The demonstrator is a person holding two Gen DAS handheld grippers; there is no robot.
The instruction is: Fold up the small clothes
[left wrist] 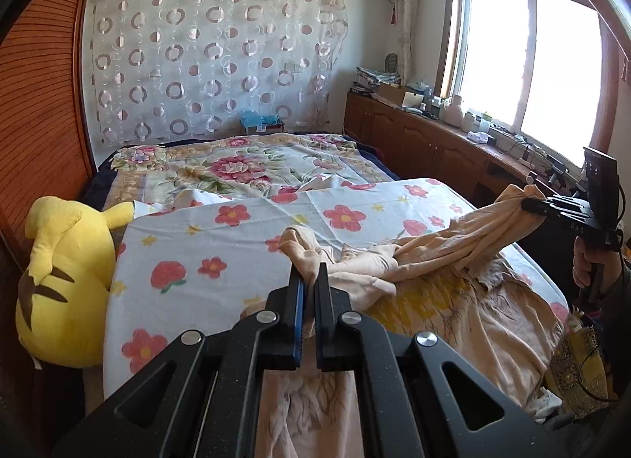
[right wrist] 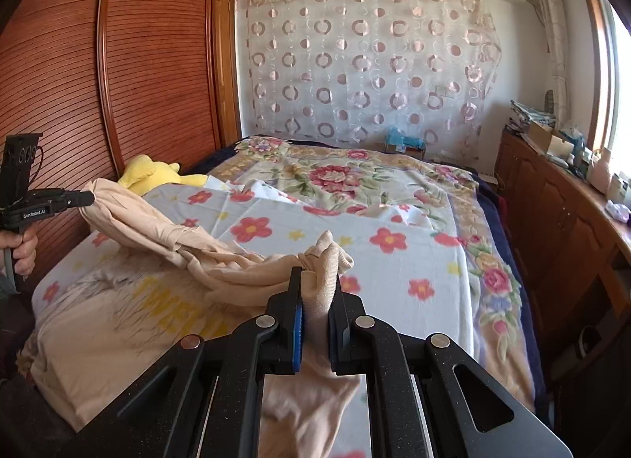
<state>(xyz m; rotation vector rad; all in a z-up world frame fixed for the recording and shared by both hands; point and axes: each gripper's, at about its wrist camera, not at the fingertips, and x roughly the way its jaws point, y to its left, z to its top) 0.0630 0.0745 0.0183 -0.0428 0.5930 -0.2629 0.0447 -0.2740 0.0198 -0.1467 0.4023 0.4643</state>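
A peach shirt (left wrist: 453,292) with yellow lettering lies on the near end of the bed, on a white sheet with red flowers (left wrist: 221,245). My left gripper (left wrist: 309,272) is shut on one bunched edge of the shirt and lifts it. My right gripper (right wrist: 317,280) is shut on the opposite bunched edge (right wrist: 327,257). Each gripper shows in the other's view: the right one (left wrist: 530,203) at the right, the left one (right wrist: 86,198) at the left. The cloth hangs stretched between them, and the lower part of the shirt (right wrist: 130,324) rests on the bed.
A yellow plush toy (left wrist: 63,280) sits at the bed's left edge against a wooden wardrobe (right wrist: 118,64). A floral blanket (left wrist: 236,166) covers the far half of the bed. A cluttered wooden sideboard (left wrist: 434,131) runs under the window on the right.
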